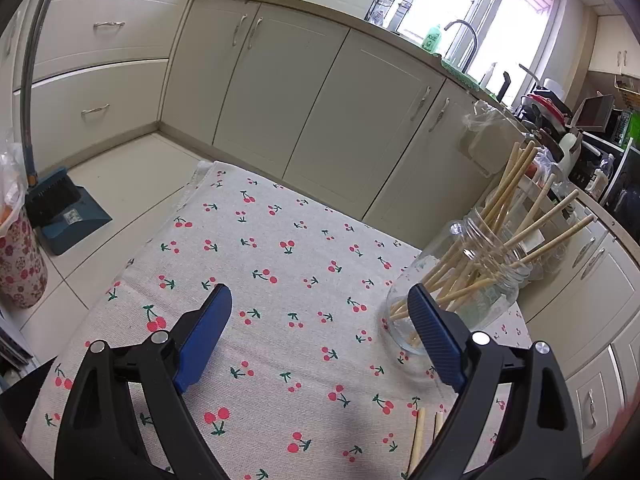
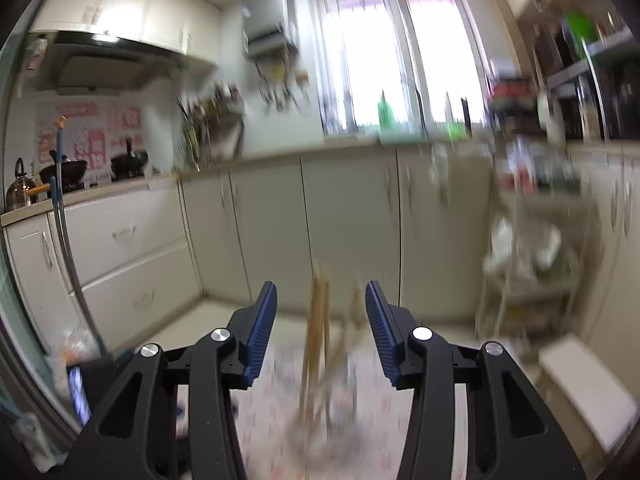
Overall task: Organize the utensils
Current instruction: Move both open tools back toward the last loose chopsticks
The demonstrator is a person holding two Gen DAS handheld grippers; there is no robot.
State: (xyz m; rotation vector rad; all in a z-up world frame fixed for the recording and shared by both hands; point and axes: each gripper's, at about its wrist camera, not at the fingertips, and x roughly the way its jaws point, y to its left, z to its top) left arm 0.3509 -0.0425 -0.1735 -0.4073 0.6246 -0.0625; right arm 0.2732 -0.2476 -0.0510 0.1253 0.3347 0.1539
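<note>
Chopsticks (image 1: 516, 216) stand fanned in the glass jar (image 1: 452, 292) on my desk's cherry-print cloth (image 1: 280, 280), just beside my left claw (image 1: 320, 312), which gapes wide and empty. Two more chopsticks (image 1: 420, 436) lie flat on the cloth near it. My right claw (image 2: 320, 312) is parted, gripping nothing, the blurred jar beyond it.

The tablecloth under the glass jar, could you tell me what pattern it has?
Red cherries with green stems on a pale grey tablecloth, clearest in the left wrist view.
</note>
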